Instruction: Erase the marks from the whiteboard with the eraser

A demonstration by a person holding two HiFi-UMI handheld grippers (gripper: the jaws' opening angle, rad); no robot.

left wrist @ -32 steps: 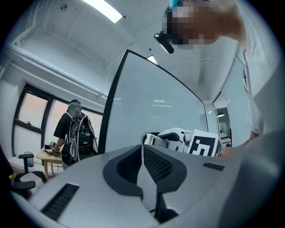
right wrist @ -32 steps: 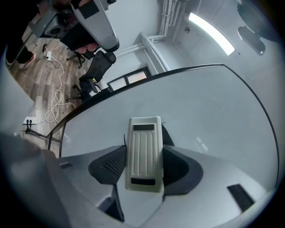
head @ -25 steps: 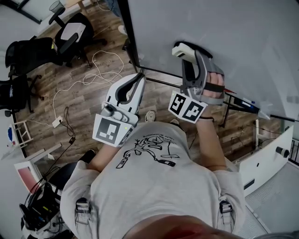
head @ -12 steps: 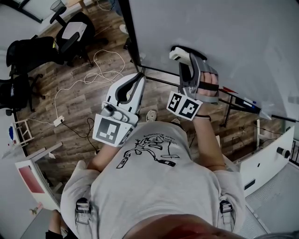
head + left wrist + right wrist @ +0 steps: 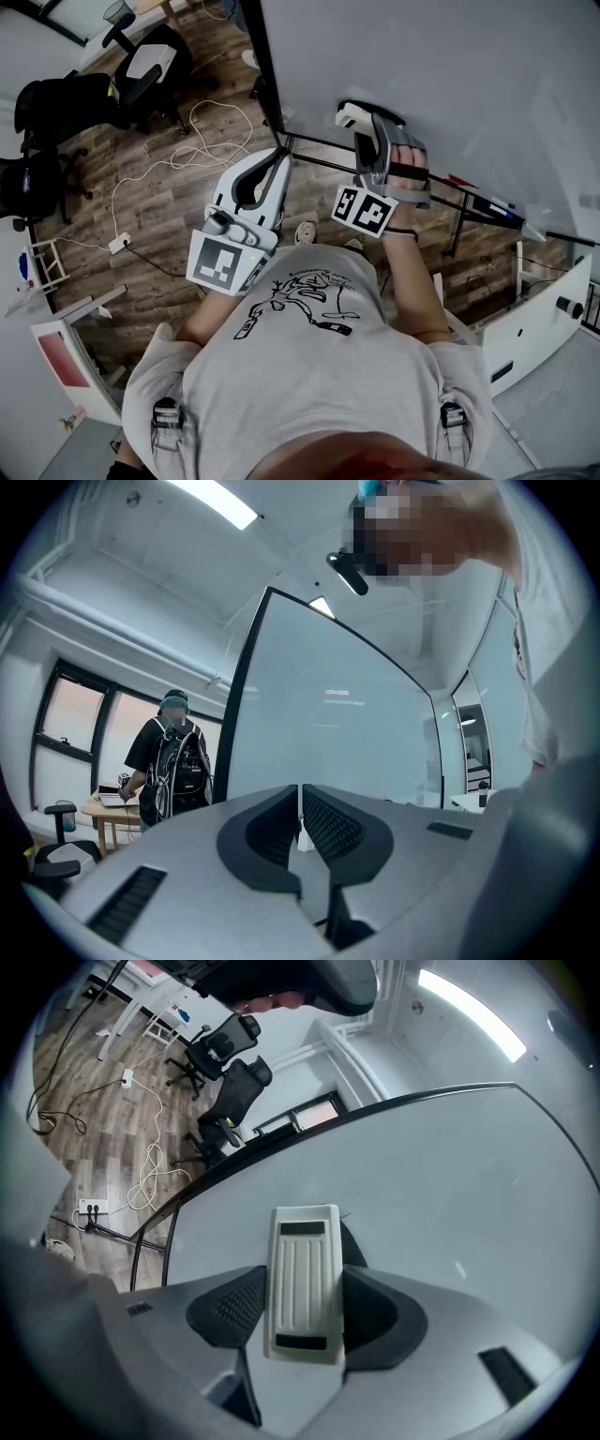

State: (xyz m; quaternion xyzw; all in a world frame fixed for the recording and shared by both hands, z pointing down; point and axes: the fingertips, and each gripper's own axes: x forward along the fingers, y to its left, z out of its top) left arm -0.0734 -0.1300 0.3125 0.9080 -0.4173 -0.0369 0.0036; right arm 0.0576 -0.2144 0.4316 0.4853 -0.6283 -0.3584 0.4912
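Note:
A large whiteboard (image 5: 431, 84) fills the upper right of the head view, and its surface looks plain, with no marks that I can make out. My right gripper (image 5: 361, 122) is shut on the white ribbed eraser (image 5: 302, 1283), whose felt side lies against the whiteboard (image 5: 441, 1213) near its lower left corner. The eraser (image 5: 354, 116) shows as a white block at the gripper's tip. My left gripper (image 5: 274, 167) hangs lower and to the left, away from the board, jaws shut with nothing between them. The left gripper (image 5: 300, 822) points up past the whiteboard (image 5: 328, 733).
A marker tray (image 5: 487, 202) with markers runs along the board's lower edge to the right. Office chairs (image 5: 141, 66) and loose cables (image 5: 187, 141) lie on the wooden floor to the left. A person with a backpack (image 5: 169, 761) stands by a desk beyond the board.
My right gripper with the eraser has slid a little left and down along the board's lower part. The left gripper has stayed in place.

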